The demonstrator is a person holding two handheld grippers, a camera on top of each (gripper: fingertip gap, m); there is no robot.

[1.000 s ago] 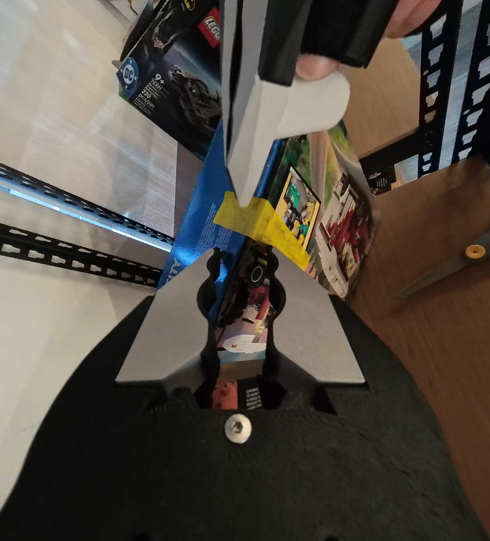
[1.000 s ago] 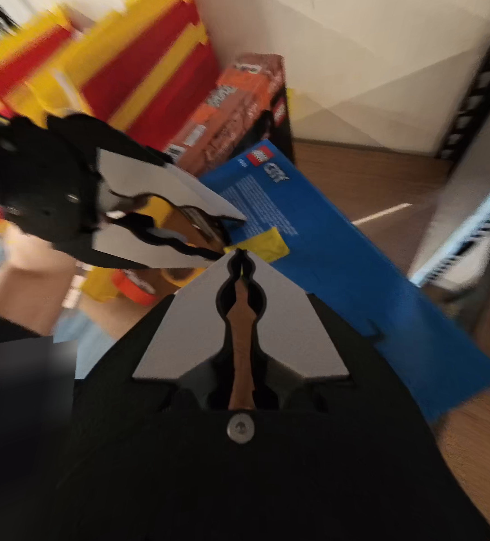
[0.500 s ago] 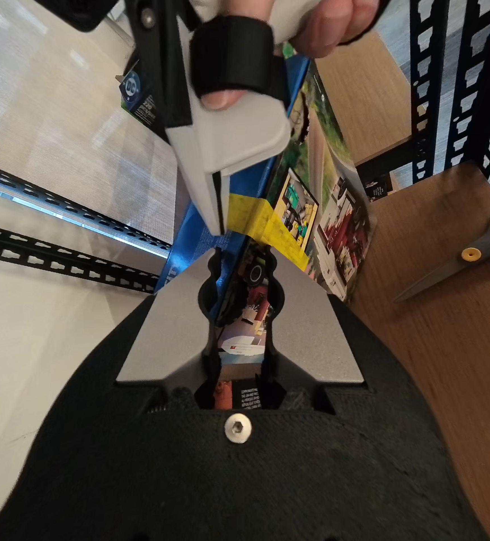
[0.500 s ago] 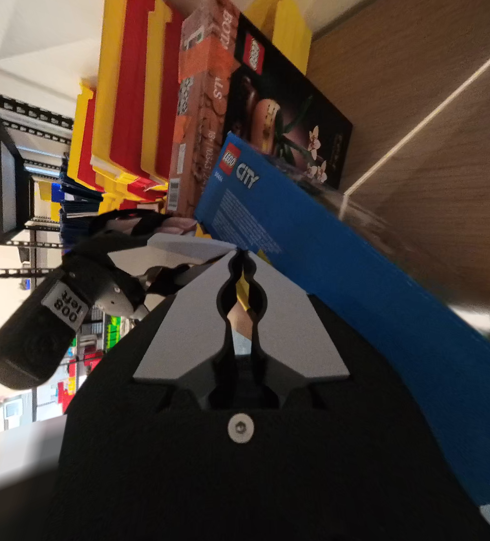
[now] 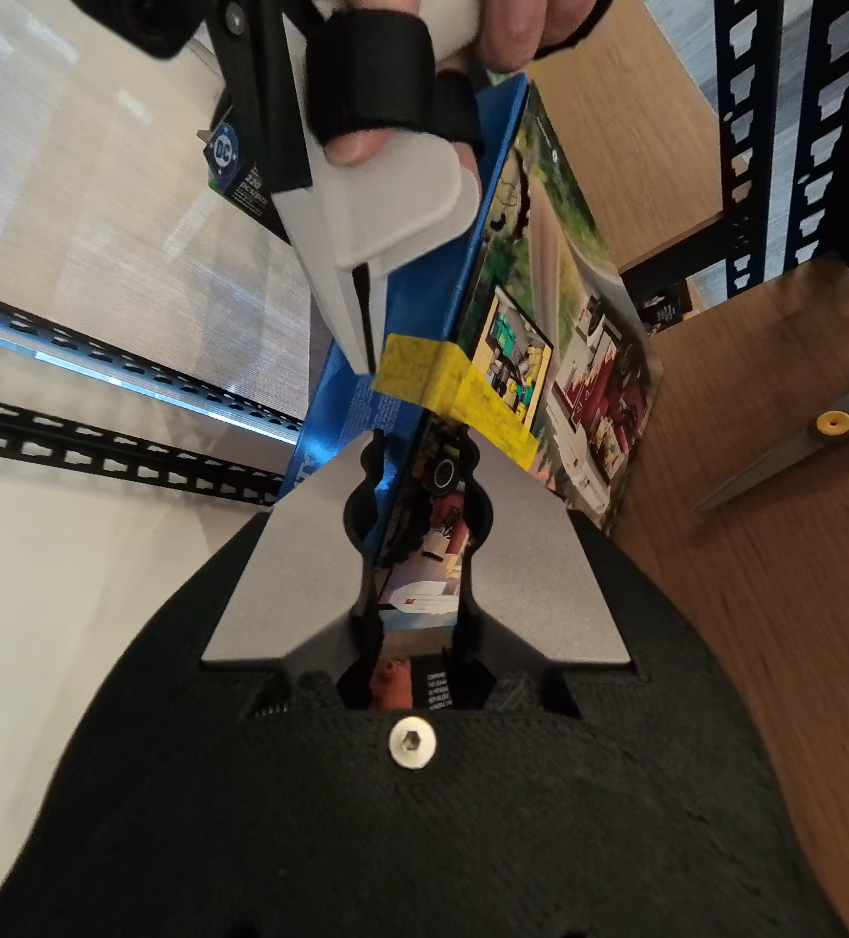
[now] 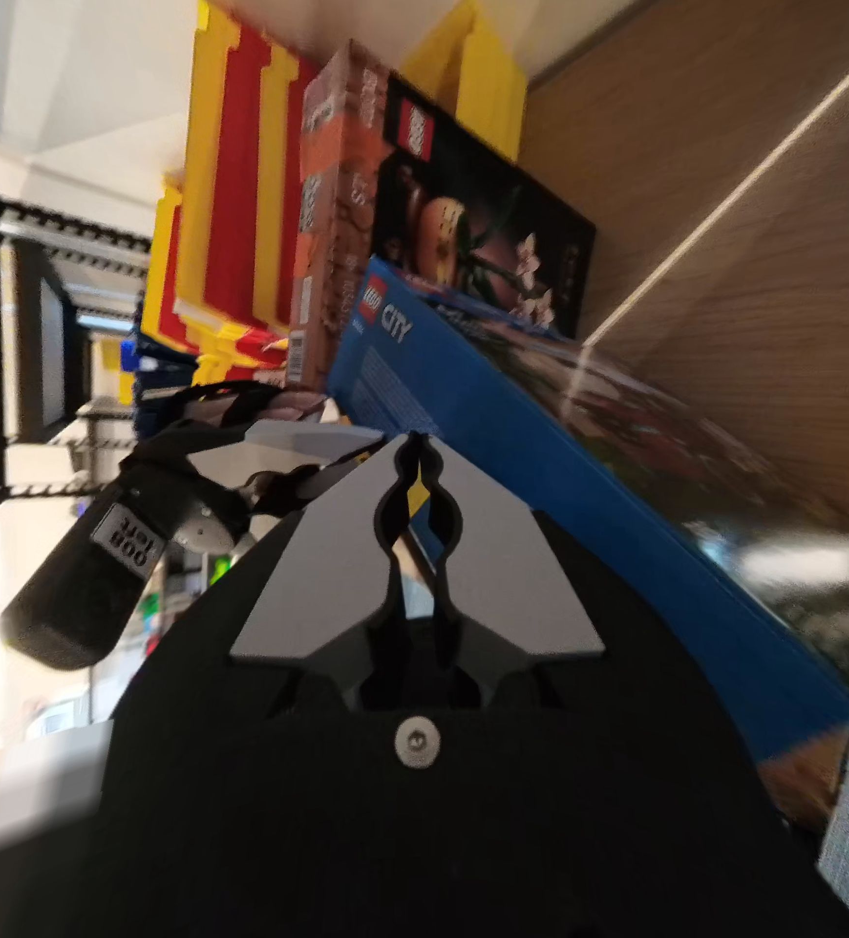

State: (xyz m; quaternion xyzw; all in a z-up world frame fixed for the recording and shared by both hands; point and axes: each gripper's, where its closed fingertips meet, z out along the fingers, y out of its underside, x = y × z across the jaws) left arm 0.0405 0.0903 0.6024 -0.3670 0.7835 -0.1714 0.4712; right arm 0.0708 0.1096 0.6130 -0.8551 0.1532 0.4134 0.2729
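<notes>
Blue cardboard, glossy and flat, makes up the toy brick box [image 5: 437, 314] standing on edge on the wooden shelf [image 5: 767, 634], its lower corner pinched between the grey wedge fingers of the left gripper [image 5: 420, 441]. The right gripper [image 6: 415, 439], its fingers pressed nearly together, has its tips at the crinkled yellow tape strip [image 5: 443, 386] folded over the box's edge, though whether it nips the tape I cannot tell. Grey scissors [image 5: 793, 446] lie nearby, and a dark box [image 6: 478, 203] and yellow-red bins [image 6: 229, 203] stand behind.

Left tongs [image 5: 420, 441] clamp the blue box [image 5: 415, 325]; right tongs [image 5: 361, 355] touch its yellow tape [image 5: 443, 386].
</notes>
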